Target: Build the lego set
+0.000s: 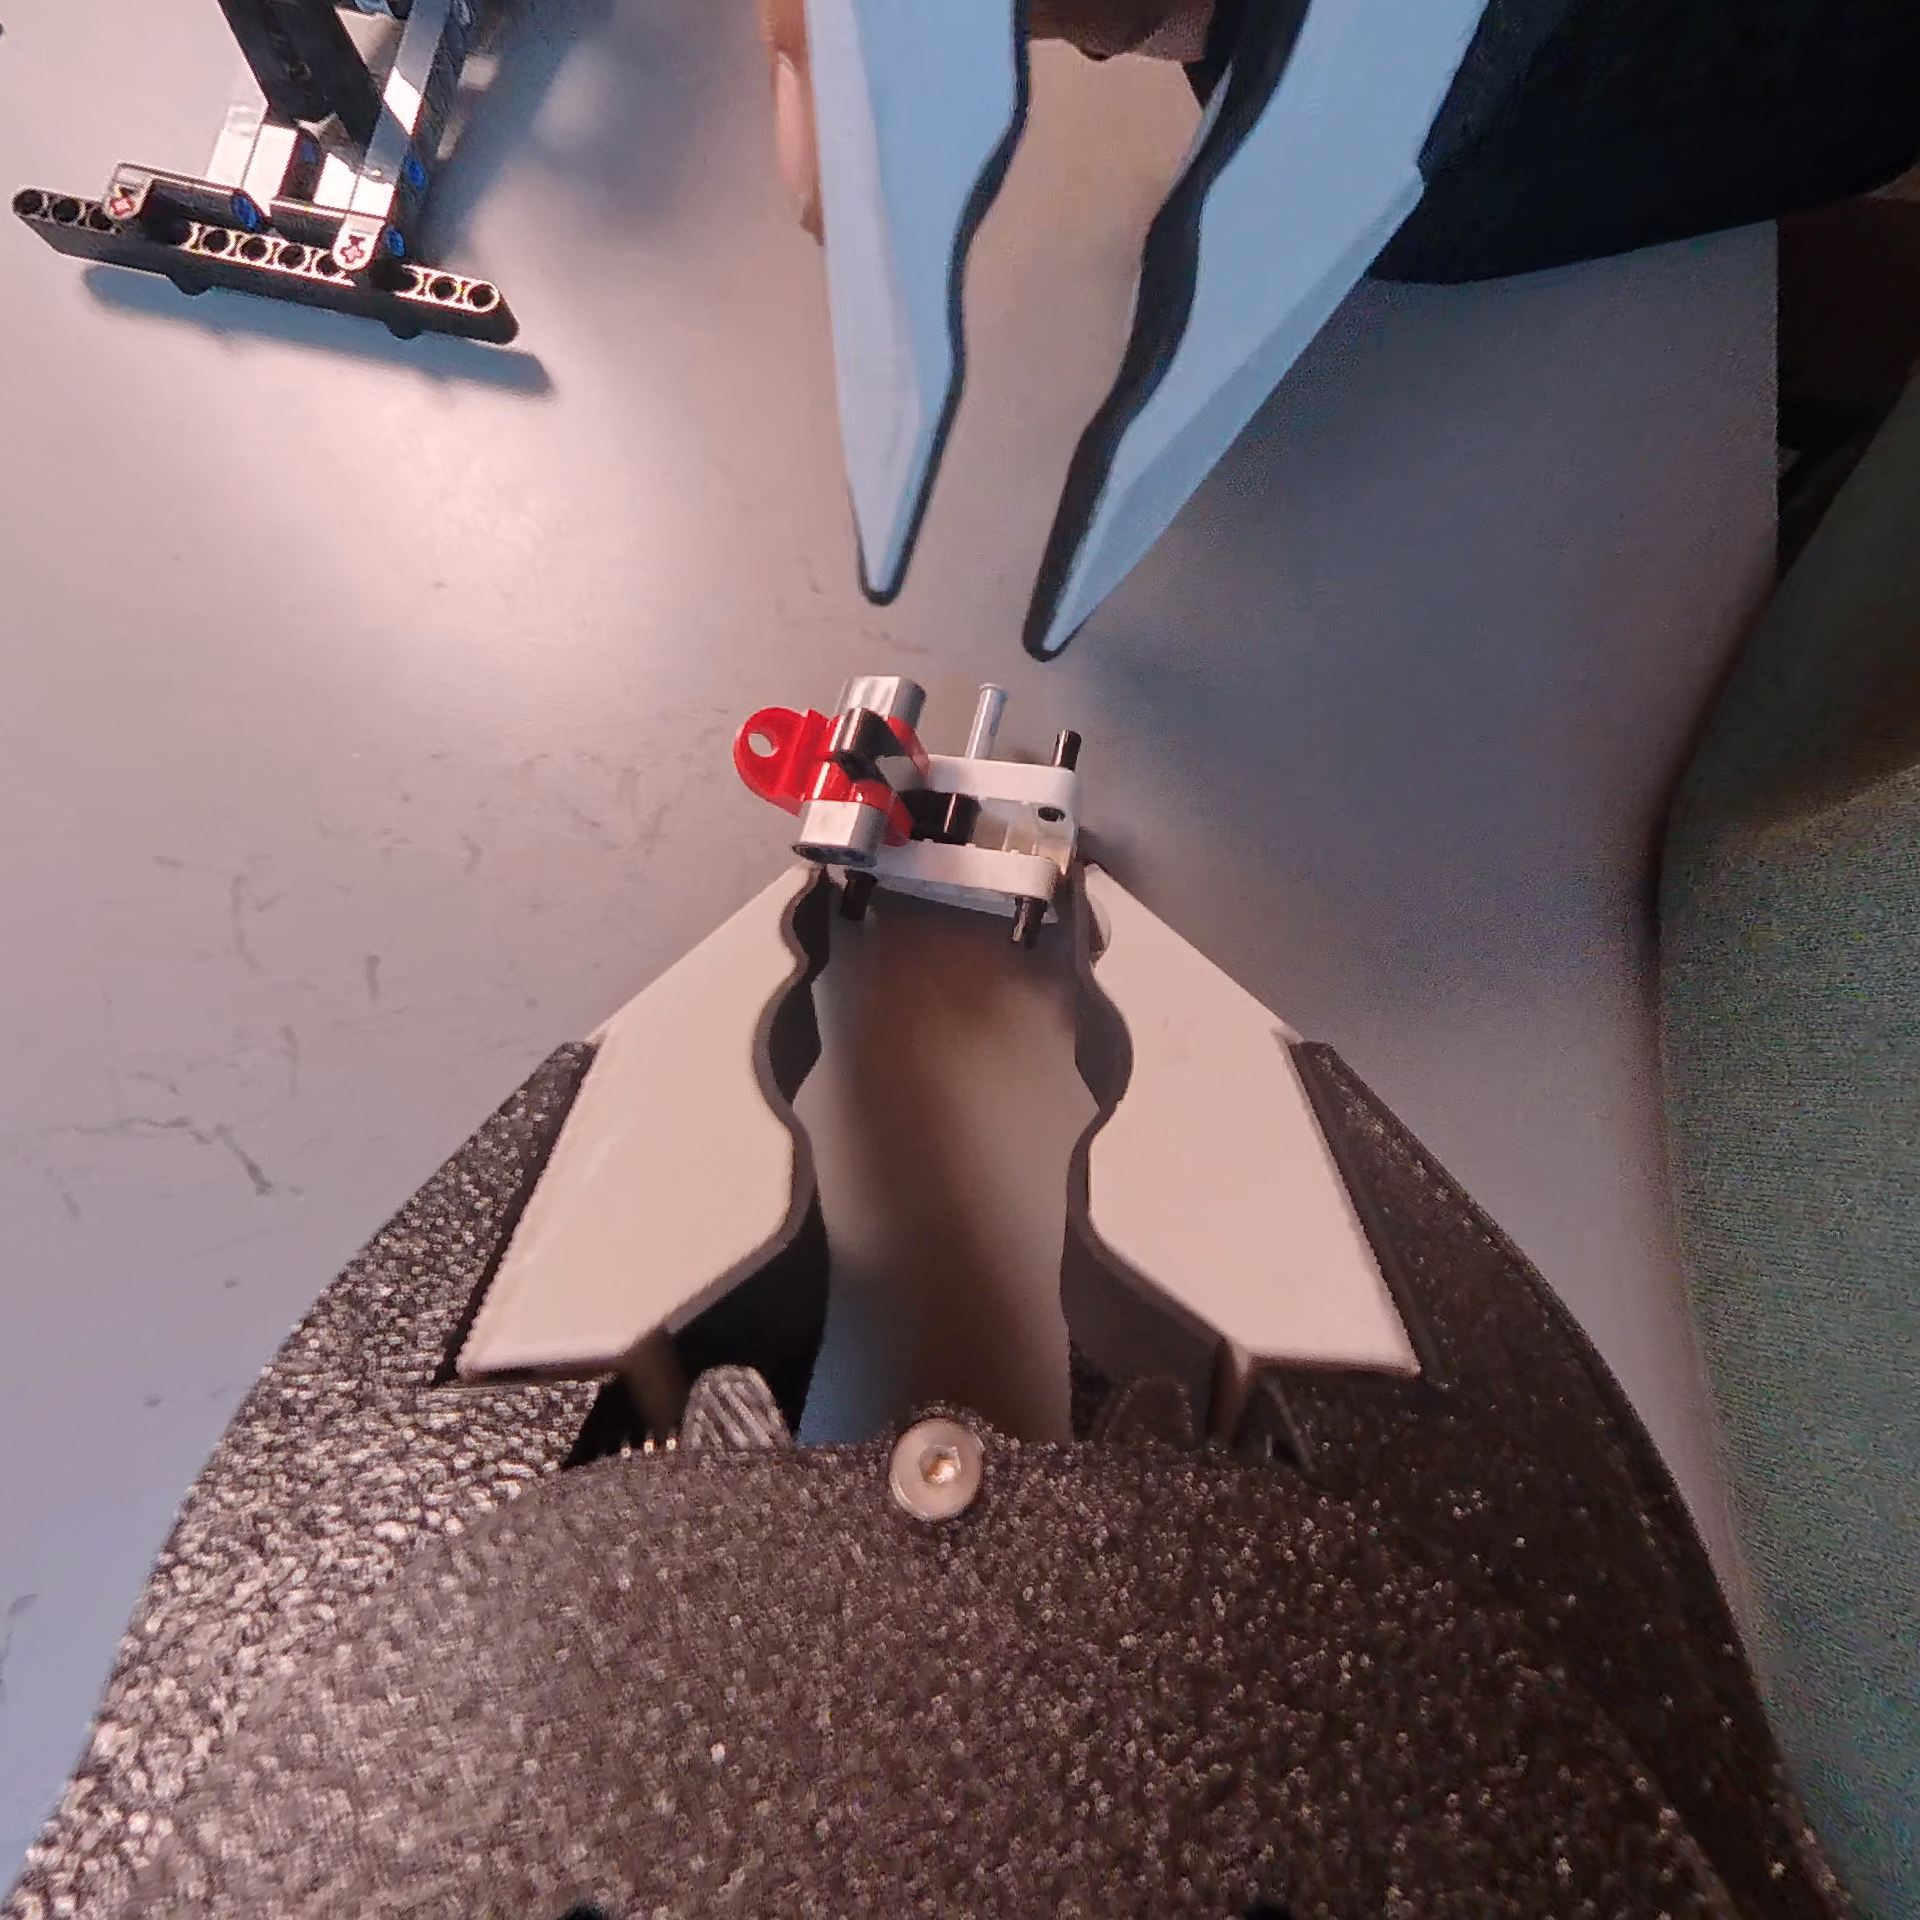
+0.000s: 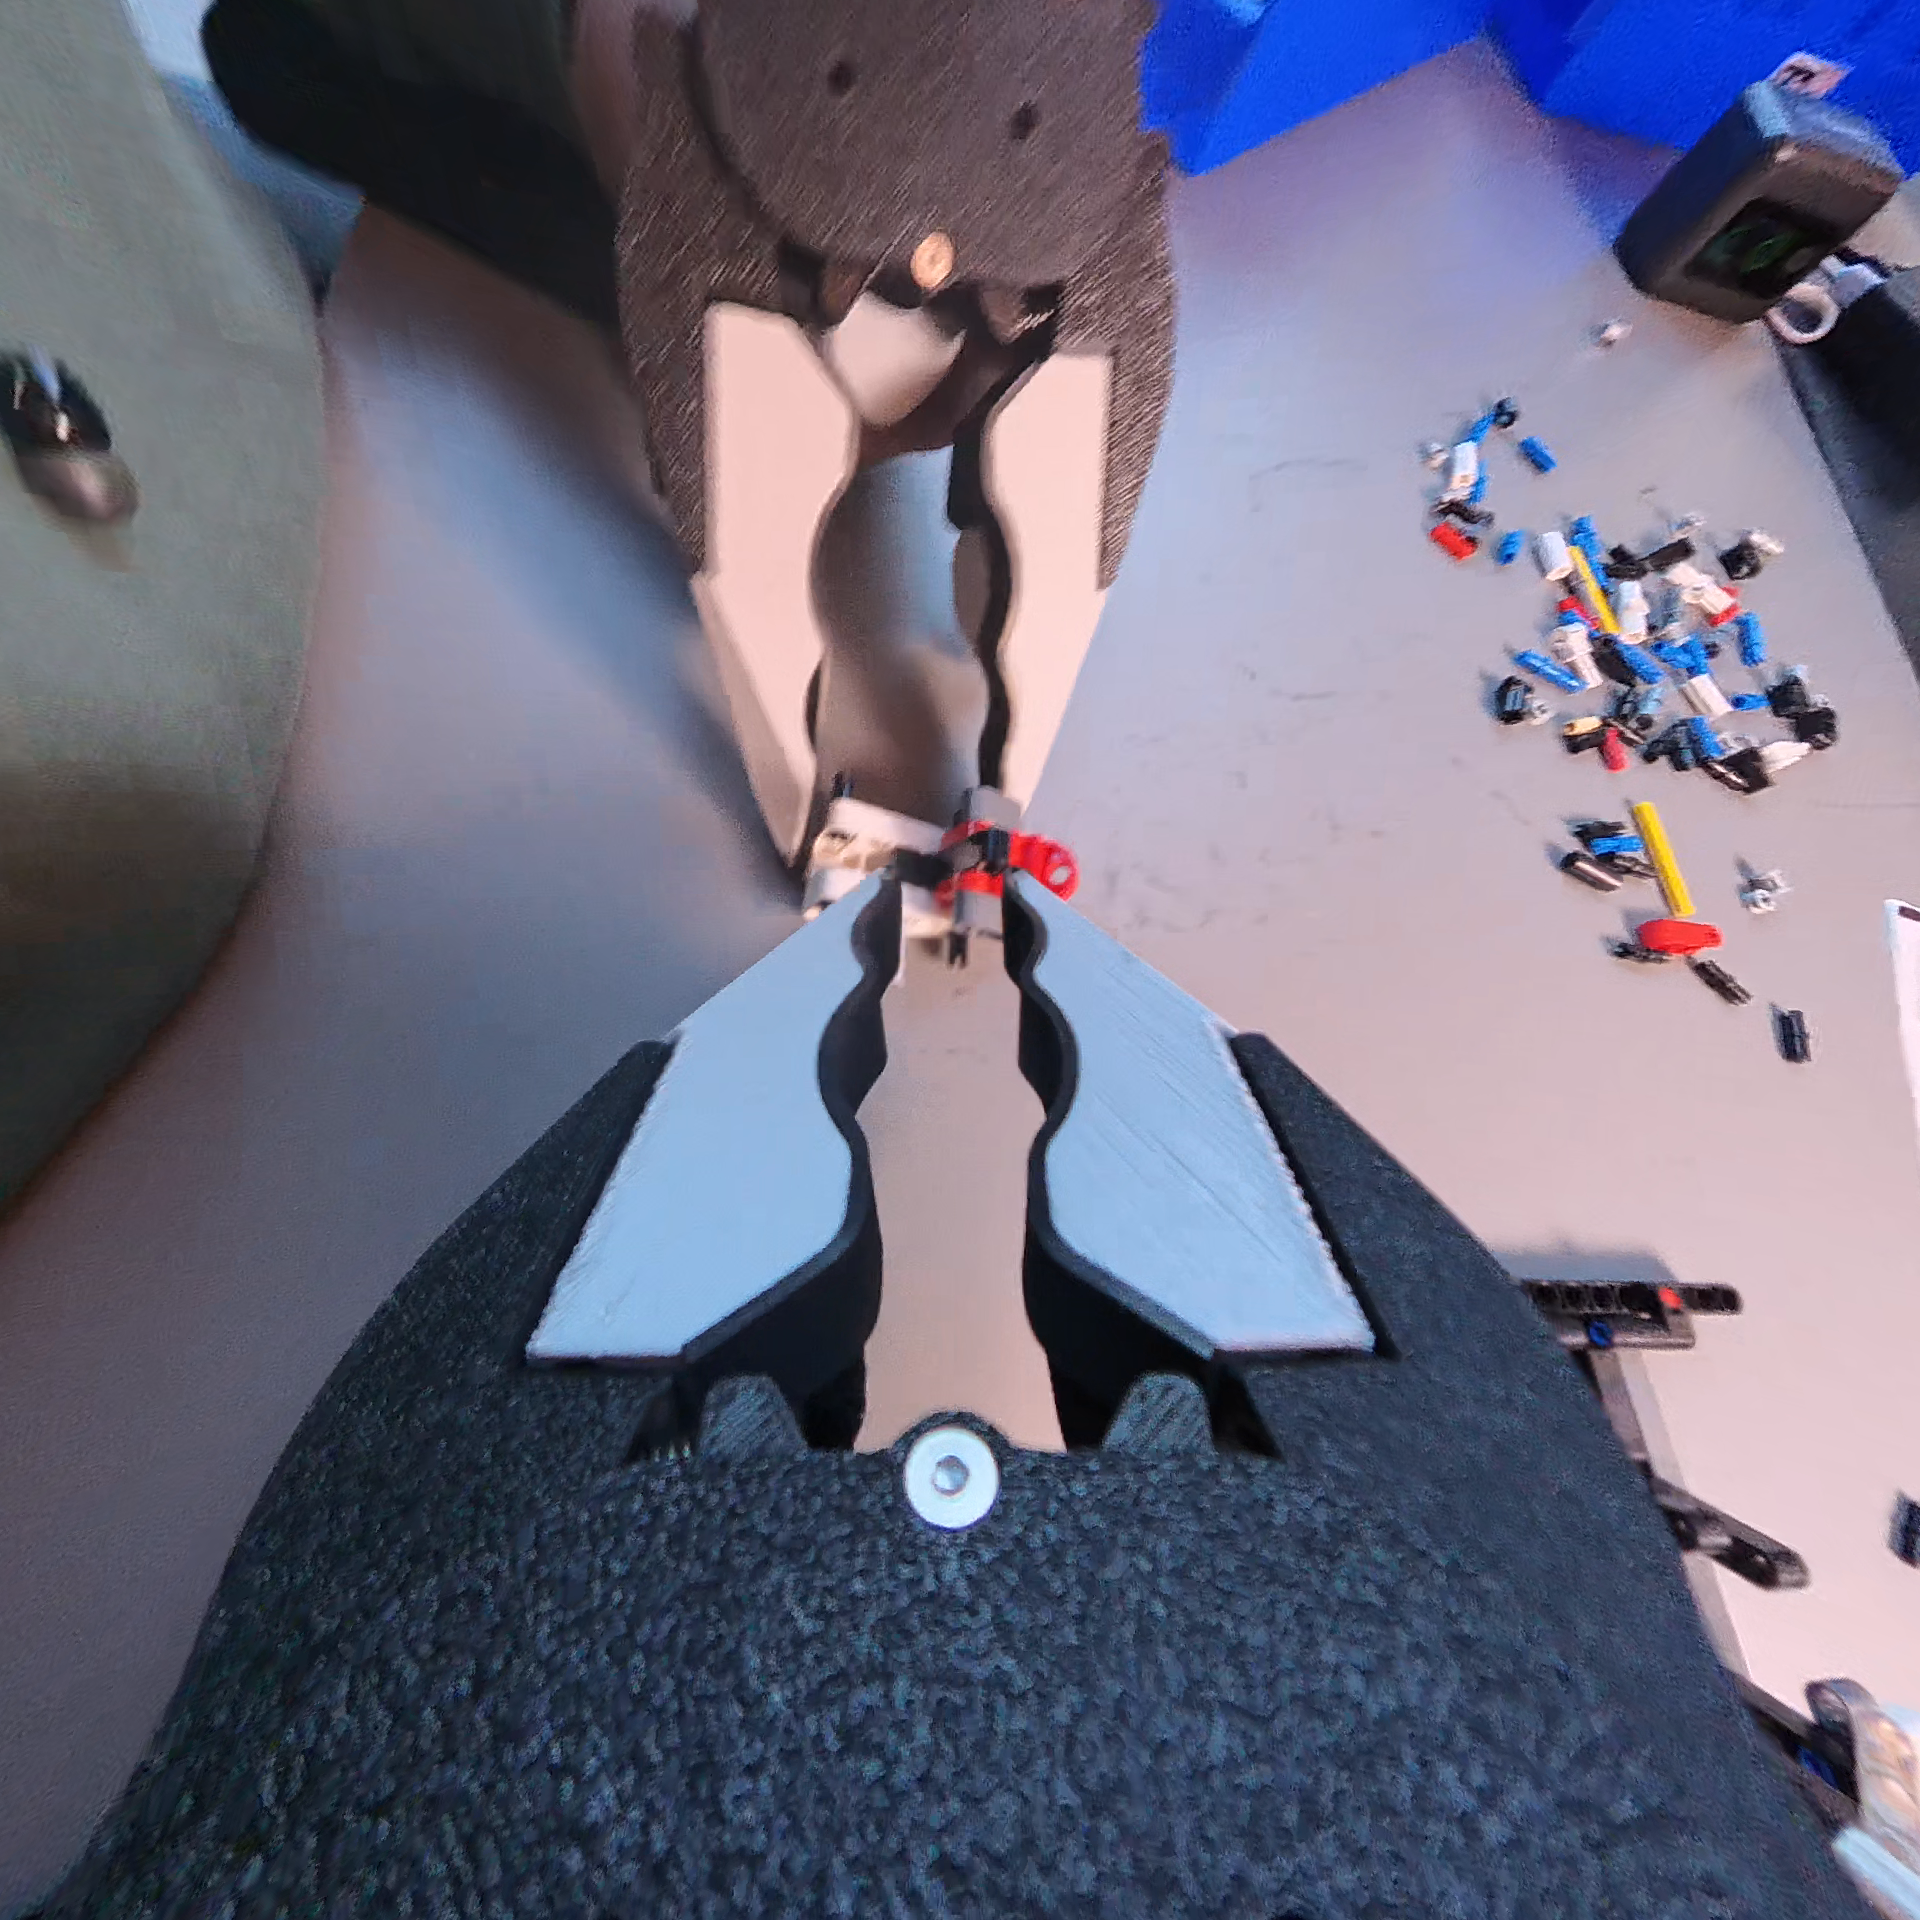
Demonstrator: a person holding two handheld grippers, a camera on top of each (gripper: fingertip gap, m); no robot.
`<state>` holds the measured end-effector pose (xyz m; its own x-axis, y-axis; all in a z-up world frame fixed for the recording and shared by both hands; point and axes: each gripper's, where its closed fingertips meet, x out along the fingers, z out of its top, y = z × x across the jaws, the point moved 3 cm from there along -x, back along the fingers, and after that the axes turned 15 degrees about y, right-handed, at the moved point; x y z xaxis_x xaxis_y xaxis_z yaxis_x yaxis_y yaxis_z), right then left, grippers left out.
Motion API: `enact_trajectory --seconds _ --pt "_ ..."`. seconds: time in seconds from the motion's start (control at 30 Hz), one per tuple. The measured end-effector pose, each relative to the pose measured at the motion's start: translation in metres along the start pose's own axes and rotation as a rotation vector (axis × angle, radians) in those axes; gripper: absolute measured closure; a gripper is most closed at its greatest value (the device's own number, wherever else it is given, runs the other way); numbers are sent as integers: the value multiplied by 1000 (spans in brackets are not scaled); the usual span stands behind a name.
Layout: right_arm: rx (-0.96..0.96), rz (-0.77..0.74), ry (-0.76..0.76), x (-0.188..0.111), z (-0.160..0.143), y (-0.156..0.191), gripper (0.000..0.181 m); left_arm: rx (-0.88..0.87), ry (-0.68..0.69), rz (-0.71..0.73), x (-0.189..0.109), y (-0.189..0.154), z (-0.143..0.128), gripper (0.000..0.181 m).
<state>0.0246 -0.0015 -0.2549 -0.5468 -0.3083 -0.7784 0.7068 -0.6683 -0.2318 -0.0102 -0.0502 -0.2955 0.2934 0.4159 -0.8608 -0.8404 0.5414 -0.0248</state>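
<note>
A black-and-white beam frame (image 1: 260, 223) lies far left on the grey table (image 1: 416, 727). At centre, the left gripper (image 1: 940, 883) clamps the small white, grey, black and red lego sub-assembly (image 1: 914, 800) (2 black pins poke downward). The right gripper (image 1: 961, 618) hovers beside it, jaws apart. Loose small pieces (image 2: 1642, 644) lie scattered to the right.

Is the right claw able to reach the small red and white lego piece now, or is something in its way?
Probably yes. The right claw is open, its tips on either side of the small red and white lego piece. The left claw holds the piece's far end, leaving the near end free.
</note>
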Motion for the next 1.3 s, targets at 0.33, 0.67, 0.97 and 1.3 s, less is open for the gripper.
enact_trajectory --seconds 0.33,0.67,0.97,1.3 --pt "112 148 109 27 1 -10 171 4 -8 2 0 0 0 135" --pt "-67 6 262 27 6 -5 170 5 -9 6 0 0 0 136" --pt "-79 12 301 28 7 -6 170 -26 -87 -66 -19 1 1 134" --pt "-126 -55 259 27 7 -3 170 -124 -79 -180 -12 23 9 139"
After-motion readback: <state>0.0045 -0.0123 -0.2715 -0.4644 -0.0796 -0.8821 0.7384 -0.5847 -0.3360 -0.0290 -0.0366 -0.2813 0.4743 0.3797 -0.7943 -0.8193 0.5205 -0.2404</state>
